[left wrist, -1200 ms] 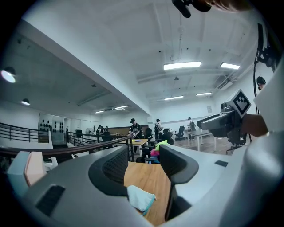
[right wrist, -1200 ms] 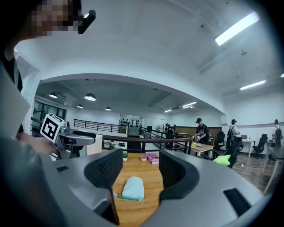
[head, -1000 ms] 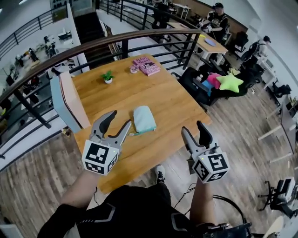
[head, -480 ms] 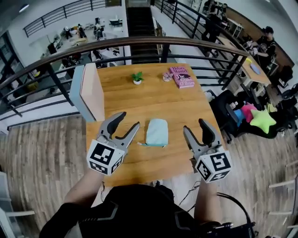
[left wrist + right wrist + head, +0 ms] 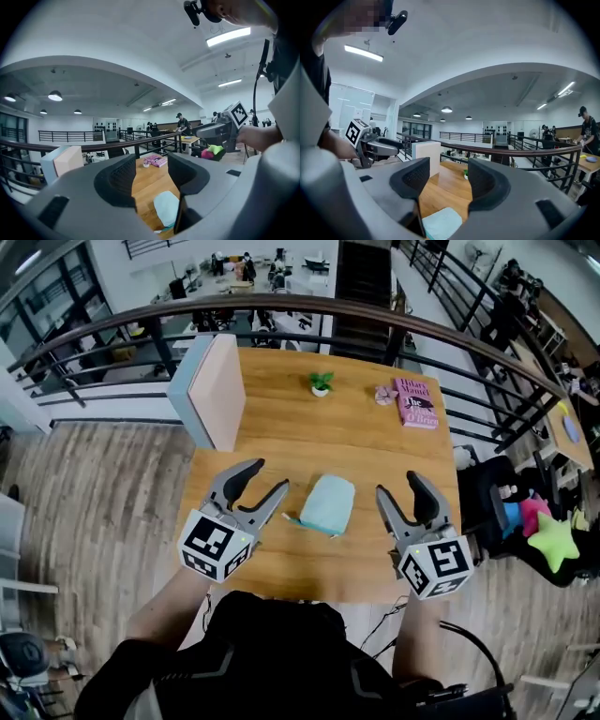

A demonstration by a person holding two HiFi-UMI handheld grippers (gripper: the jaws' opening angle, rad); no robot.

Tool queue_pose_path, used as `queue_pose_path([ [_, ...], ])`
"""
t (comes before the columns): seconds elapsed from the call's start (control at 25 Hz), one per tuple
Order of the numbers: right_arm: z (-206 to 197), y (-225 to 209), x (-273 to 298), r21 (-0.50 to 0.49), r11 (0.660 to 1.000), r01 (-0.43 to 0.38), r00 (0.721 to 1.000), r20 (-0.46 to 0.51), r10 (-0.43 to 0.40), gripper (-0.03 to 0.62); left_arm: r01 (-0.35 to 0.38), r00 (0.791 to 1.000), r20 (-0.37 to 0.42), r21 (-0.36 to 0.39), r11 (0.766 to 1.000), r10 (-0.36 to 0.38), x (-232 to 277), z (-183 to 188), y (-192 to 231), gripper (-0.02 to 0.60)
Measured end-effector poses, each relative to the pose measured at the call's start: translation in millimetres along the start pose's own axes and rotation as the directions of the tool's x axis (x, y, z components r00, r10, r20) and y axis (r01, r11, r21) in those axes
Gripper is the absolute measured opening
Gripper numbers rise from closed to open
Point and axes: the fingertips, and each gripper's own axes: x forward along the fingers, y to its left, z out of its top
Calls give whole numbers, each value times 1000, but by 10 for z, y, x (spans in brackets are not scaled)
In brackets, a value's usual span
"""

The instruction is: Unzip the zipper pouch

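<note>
Pouch: zipper pouch (image 5: pixel 328 504) — pale mint, soft, rounded corners
Pose: lying flat, slightly skewed, zip edge toward the near side
Zip tab: small pull (image 5: pixel 287 518) sticking out at its left end
Place: wooden table (image 5: pixel 281 442), near the front edge — nothing touching it

Overall level: bright, even indoor light in all three views.
Sources: a long ceiling strip light (image 5: pixel 227 36) and round ceiling lamps (image 5: pixel 55 95) in the left gripper view; another strip light (image 5: pixel 363 53) overhead in the right gripper view.
Glare: both strips burn out to plain white.
Shadows: pale and soft-edged on the wooden table (image 5: pixel 281 442).
Distortion: strong fisheye; the railing (image 5: pixel 281 304) bows into an arc in the head view, and both gripper views are round pictures with black corners.
Focus: the near jaws of the left gripper (image 5: pixel 151 166) and right gripper (image 5: pixel 447 173) loom dark and soft; the table and hall beyond them look sharper.
</note>
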Motion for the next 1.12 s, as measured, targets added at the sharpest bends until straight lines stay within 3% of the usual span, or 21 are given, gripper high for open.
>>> queue_pose_path([
  [0.32, -592, -85, 294, -24, 989, -146, 984, -103, 143, 259, -28, 995, -99, -14, 1000, 26, 110, -516, -210, 215],
  [0.64, -1487, -68, 458, -32, 964, -264, 939, -235, 250, 241, -33, 975, -220, -113, 993, 7, 365, -1334, -427, 213],
  [0.84, -2148, 53, 494, -19, 935, -355, 878, -349, 326, 222, -22, 952, -305, -154, 988, -27, 485, -1883, -587, 213],
  [1.12, -3025, 313, 431, -32, 860, -510, 739, -528, 418, 199, -3, 904, -421, -185, 983, -76, 495, -2527, -907, 215],
])
